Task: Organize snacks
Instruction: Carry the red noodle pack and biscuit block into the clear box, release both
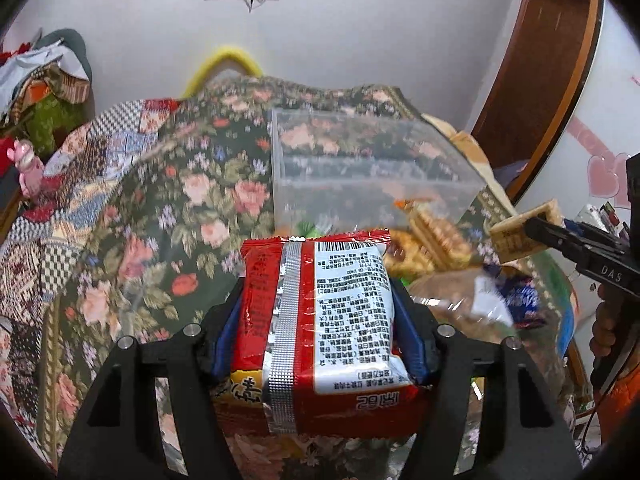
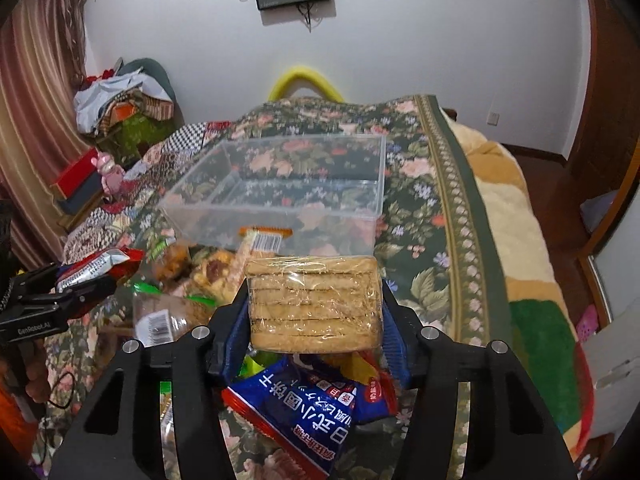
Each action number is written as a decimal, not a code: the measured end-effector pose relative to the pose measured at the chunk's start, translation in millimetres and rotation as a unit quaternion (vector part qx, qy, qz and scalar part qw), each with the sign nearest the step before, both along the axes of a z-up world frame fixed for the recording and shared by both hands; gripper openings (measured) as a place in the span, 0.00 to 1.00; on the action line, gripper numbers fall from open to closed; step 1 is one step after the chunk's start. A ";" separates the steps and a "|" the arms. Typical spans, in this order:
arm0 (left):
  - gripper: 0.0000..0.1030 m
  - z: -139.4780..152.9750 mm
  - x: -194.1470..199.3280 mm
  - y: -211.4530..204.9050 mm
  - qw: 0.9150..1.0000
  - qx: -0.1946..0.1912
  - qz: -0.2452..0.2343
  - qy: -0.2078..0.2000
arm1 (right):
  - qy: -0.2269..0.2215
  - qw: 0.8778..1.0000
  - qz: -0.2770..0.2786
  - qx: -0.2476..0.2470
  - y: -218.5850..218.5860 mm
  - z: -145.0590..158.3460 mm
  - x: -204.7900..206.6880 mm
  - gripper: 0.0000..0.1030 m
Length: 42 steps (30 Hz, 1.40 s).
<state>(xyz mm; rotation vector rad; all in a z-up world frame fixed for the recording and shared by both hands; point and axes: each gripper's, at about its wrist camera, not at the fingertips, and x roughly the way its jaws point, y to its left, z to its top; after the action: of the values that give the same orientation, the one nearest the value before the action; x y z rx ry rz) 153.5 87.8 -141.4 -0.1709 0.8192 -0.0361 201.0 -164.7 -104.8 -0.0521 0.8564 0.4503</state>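
The left gripper (image 1: 318, 312) is clamped on a red snack packet (image 1: 320, 332); the right gripper (image 2: 312, 304) grips a wrapped biscuit stack (image 2: 312, 304). Both hover before the clear plastic bin (image 2: 280, 204) mid-bedspread (image 2: 420, 200).

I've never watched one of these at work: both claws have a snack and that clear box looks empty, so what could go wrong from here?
The left gripper squeezes the puffy red packet; it might burst or slip. The right gripper clamps the wrapped biscuits, which could crack. The clear box sits on a soft floral quilt, so a drop onto its rim may tip it.
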 end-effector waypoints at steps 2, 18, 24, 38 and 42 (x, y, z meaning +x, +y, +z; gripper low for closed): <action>0.64 10.3 3.4 -0.6 1.000 0.005 -0.001 -0.011 | -0.008 1.000 -0.001 0.002 1.0 6.1 1.6 0.51; 0.64 64.8 72.8 -10.4 0.998 0.016 -0.019 -0.062 | -0.087 0.996 -0.003 0.021 19.8 53.6 30.6 0.51; 0.64 62.1 111.6 -10.2 0.998 0.016 -0.015 -0.051 | -0.087 0.996 -0.005 0.021 33.1 50.0 52.6 0.51; 0.64 4.5 192.2 -9.7 0.999 0.017 -0.011 0.035 | -0.008 0.999 0.000 -0.035 58.5 -3.4 115.1 0.51; 0.64 -7.8 208.5 -9.6 0.998 0.025 -0.011 0.054 | 0.016 0.999 -0.001 -0.048 62.5 -18.7 130.7 0.51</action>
<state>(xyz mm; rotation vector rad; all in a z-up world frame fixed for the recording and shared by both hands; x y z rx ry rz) 362.1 78.2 -149.2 -0.1170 0.9287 -0.0275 331.7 -102.2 -123.4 -0.1334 0.9100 0.4087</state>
